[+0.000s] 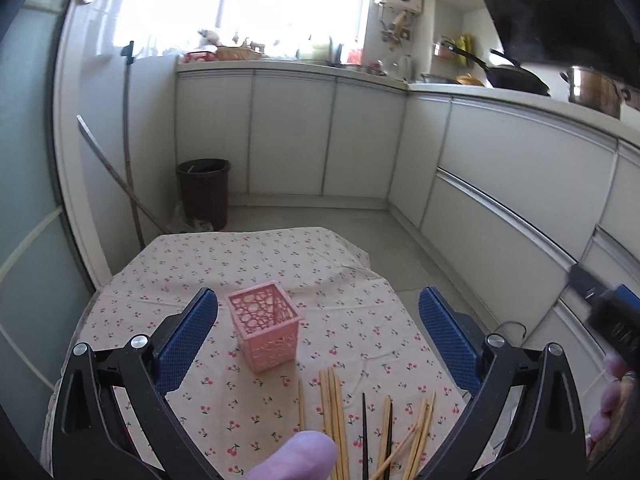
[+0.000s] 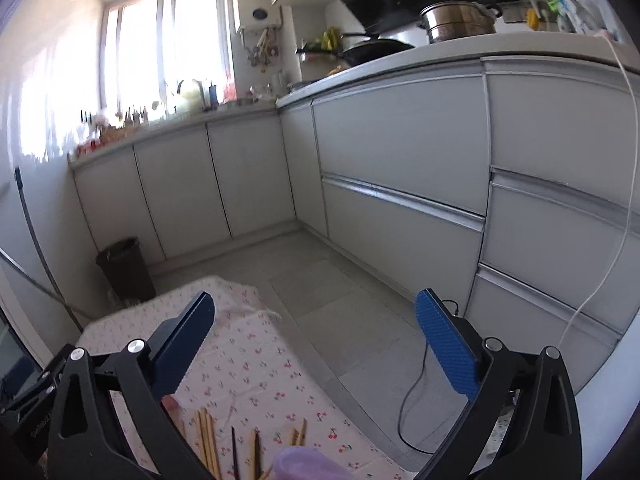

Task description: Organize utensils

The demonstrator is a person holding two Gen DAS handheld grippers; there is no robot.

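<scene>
A pink lattice holder [image 1: 265, 327] stands upright on the cherry-print tablecloth [image 1: 248, 264]. Several wooden chopsticks [image 1: 336, 420] and one dark chopstick [image 1: 365, 436] lie loose in front of it, near the table's front edge. My left gripper [image 1: 318, 308] hovers open above the table, the holder between its blue pads and nearer the left one, nothing held. The right gripper [image 2: 316, 312] is open too, raised over the table's right edge, with the chopsticks [image 2: 208, 436] below it. A fingertip [image 1: 296, 456] shows at the bottom of the left wrist view.
The small table [image 2: 256, 360] stands in a kitchen with white cabinets [image 1: 292, 132] behind and to the right. A dark bin [image 1: 204, 192] and leaning poles [image 1: 132, 184] are at the back left. A black cable [image 2: 412, 396] lies on the floor to the right. A gloved hand [image 1: 612, 396] holds the other gripper.
</scene>
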